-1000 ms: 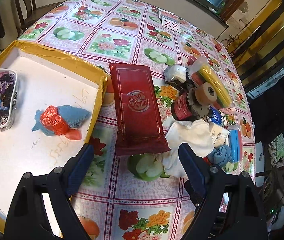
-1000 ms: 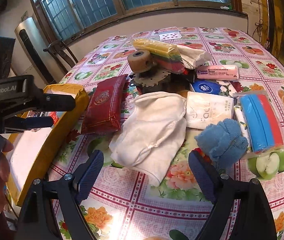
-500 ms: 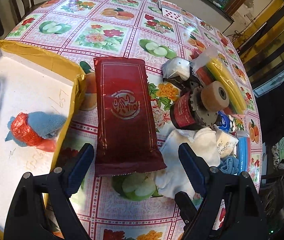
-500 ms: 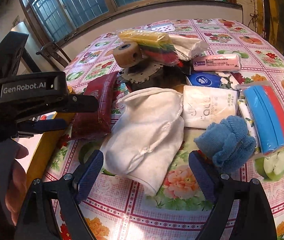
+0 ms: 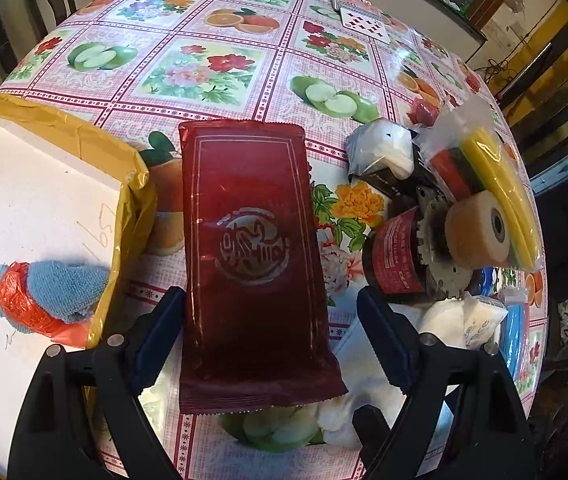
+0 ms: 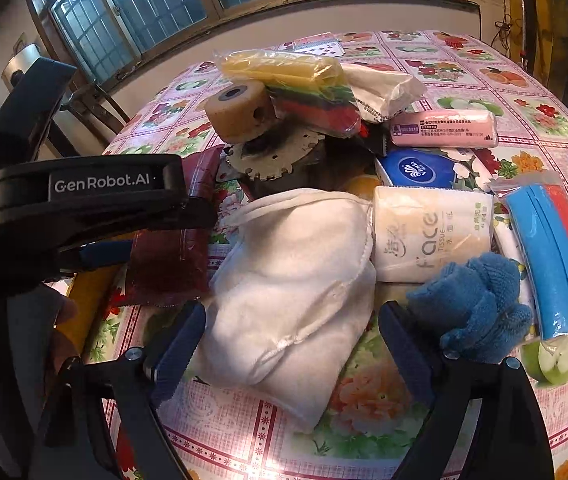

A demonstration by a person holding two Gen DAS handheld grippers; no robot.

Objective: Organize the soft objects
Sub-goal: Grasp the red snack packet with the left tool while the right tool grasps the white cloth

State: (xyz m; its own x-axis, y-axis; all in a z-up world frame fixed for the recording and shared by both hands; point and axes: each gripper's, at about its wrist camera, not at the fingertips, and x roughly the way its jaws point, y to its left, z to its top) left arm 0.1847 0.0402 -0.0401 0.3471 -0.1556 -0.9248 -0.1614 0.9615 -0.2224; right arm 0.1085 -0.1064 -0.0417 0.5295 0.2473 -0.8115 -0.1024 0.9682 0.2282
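Left tool [image 5: 270, 322] is spread wide open around the near end of the red pack [image 5: 250, 256], one finger on each side of it, though I can't tell if the pads actually touch the wrapper. The pack lies flat on the worktop [image 5: 204, 60], long way pointing toward the far edge, just beside the yellow-rimmed tray [image 5: 132, 184] at the left edge. Inside the tray sits a blue cloth [image 5: 64, 288] bundled with some orange-red plastic [image 5: 16, 304]. Right tool [image 6: 292, 354] is also gaping, holding nothing, with the white cloth [image 6: 296, 280] lying between its fingers and spilling toward the near edge. Just past its right finger there's a blue sock ball [image 6: 476, 304], touching the tissue pack [image 6: 432, 236] behind it. Right of those is a blue and red sleeve [image 6: 552, 260] in clear plastic. Farther back it's a pile: blue tissue packet [image 6: 416, 170], pink roll [image 6: 444, 128], a toothed disc [image 6: 276, 156] with a tan wheel [image 6: 240, 114] on top, and a yellow bagged bundle [image 6: 284, 70] leaning over them. Playing cards [image 5: 364, 24] lie near the far edge.
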